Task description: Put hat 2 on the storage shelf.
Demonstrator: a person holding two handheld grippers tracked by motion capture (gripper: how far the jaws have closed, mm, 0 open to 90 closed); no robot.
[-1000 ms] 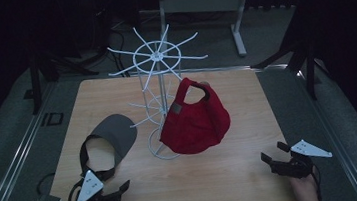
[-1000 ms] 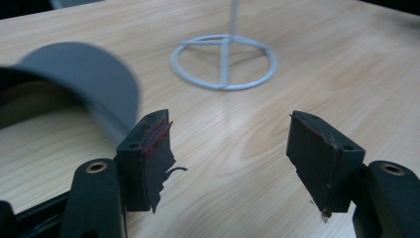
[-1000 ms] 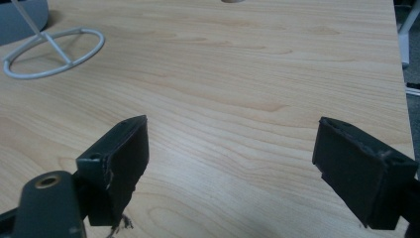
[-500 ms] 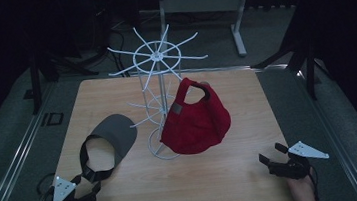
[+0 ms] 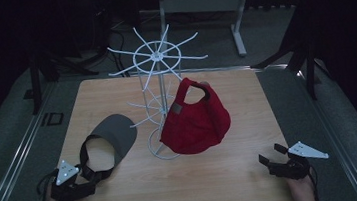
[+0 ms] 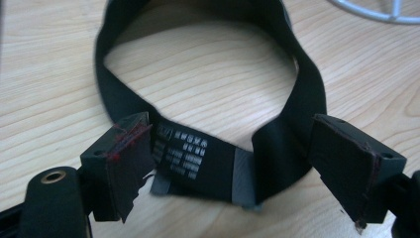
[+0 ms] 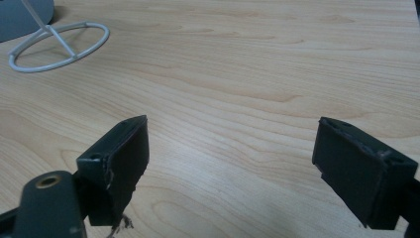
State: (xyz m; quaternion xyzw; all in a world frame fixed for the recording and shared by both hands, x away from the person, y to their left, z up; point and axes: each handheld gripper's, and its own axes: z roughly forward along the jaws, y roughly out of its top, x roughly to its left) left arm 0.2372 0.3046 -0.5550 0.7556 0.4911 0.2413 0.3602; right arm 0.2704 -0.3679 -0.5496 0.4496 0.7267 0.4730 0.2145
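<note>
Since the earlier frame, the left tool (image 5: 89, 173) had slid leftward to the visor (image 5: 108, 140), and its jaws had just been opening; they stood apart around the strap (image 6: 208, 163), not pressing it. Right tool (image 5: 272, 159) rested with jaws apart on the surface (image 5: 249, 123). Beyond, a red cap (image 5: 196, 121) hung on the white rack (image 5: 157, 62).

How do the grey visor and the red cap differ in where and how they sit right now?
The red cap hangs on the white wire rack; the grey visor lies flat on the table. The red cap has a full crown; the grey visor is only a brim and a strap, which sits between the left gripper's open jaws. Both are headwear.
</note>
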